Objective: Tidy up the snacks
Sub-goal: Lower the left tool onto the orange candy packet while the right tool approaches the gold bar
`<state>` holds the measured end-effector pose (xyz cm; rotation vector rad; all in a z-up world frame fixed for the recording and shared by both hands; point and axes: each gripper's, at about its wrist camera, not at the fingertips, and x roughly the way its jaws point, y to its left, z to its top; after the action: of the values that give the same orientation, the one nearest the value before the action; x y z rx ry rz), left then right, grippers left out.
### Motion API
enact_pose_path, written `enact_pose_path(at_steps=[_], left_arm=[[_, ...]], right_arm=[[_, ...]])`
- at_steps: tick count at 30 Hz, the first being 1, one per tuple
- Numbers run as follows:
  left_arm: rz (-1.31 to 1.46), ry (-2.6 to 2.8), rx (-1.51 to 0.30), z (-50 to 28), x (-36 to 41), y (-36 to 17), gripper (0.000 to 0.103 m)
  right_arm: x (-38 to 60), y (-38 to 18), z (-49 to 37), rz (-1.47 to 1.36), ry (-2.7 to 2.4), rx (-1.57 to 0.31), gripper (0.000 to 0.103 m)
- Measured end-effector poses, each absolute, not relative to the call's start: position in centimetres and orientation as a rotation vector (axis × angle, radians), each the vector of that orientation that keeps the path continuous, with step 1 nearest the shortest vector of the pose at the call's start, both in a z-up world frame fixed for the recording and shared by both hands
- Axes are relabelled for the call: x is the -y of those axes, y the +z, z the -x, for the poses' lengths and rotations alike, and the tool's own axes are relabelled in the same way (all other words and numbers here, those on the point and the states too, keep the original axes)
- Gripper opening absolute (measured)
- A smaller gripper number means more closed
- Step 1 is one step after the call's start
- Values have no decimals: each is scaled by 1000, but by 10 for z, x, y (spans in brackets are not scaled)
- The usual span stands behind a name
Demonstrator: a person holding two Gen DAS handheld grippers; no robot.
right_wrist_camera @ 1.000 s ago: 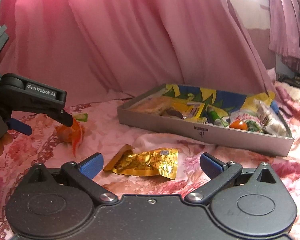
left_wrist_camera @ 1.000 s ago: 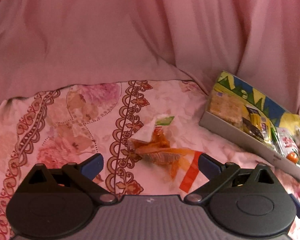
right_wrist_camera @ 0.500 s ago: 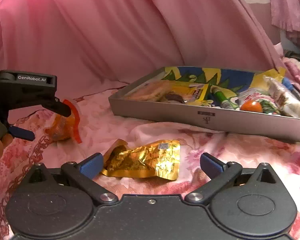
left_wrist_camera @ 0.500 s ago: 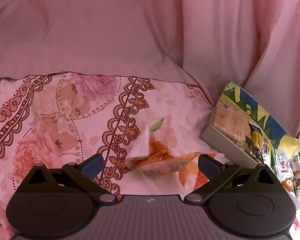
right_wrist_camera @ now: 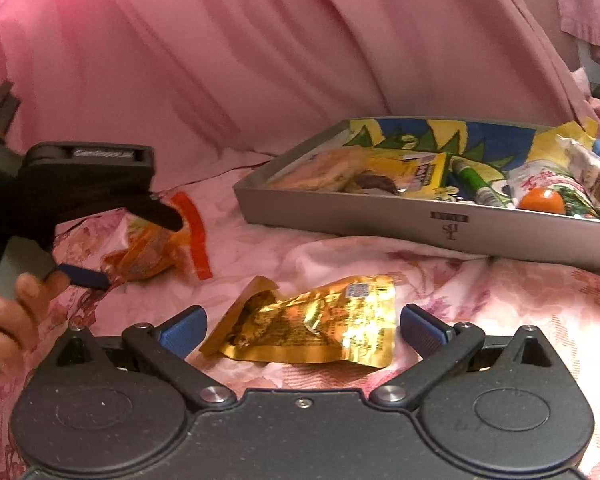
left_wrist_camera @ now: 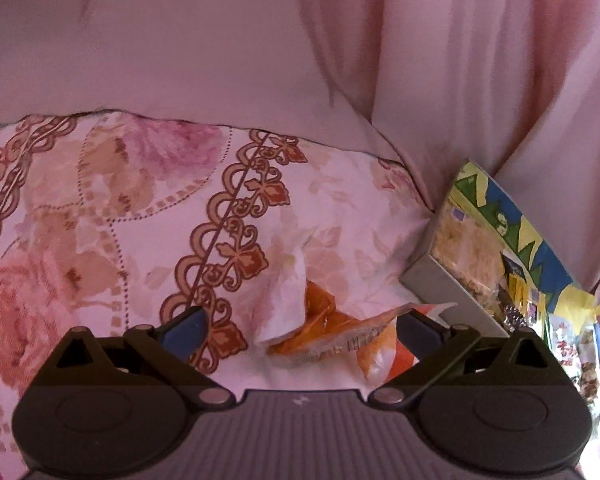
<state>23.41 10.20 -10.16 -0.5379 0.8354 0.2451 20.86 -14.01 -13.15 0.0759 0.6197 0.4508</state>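
Observation:
An orange and white snack packet (left_wrist_camera: 320, 328) lies on the floral bedspread between the open fingers of my left gripper (left_wrist_camera: 300, 326). It also shows in the right wrist view (right_wrist_camera: 148, 252), with the left gripper (right_wrist_camera: 136, 240) straddling it. A crumpled gold foil packet (right_wrist_camera: 312, 320) lies between the open fingers of my right gripper (right_wrist_camera: 300, 326). The grey tray (right_wrist_camera: 420, 220) holding several snacks stands behind it, at the right in the left wrist view (left_wrist_camera: 440, 280).
Pink curtain fabric (left_wrist_camera: 260, 40) hangs behind the bed. The floral bedspread (left_wrist_camera: 100, 220) stretches to the left. A person's hand (right_wrist_camera: 4, 316) holds the left gripper.
Both grippers have moved forward and lower. The orange packet now sits between the left fingers and the gold packet between the right fingers. Both stay open.

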Motion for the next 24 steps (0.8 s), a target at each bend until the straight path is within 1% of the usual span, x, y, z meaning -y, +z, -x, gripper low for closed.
enact_pose_path(at_steps=[6, 11, 16, 18, 21, 24], left_arm=[[408, 194, -834, -245, -94, -104, 103], [322, 166, -794, -244, -90, -104, 103], [220, 106, -747, -235, -78, -100, 86], [183, 69, -737, -232, -72, -98, 83], [129, 39, -737, -229, -66, -98, 82], [103, 23, -735, -224, -66, -98, 76]], right_arm=[[128, -135, -205, 4, 457, -608, 103], [119, -138, -202, 60, 445, -601, 103], [120, -139, -203, 63, 442, -597, 102], [119, -139, -203, 63, 443, -598, 102], [119, -139, -202, 63, 444, -598, 100], [120, -138, -200, 61, 447, -593, 96]])
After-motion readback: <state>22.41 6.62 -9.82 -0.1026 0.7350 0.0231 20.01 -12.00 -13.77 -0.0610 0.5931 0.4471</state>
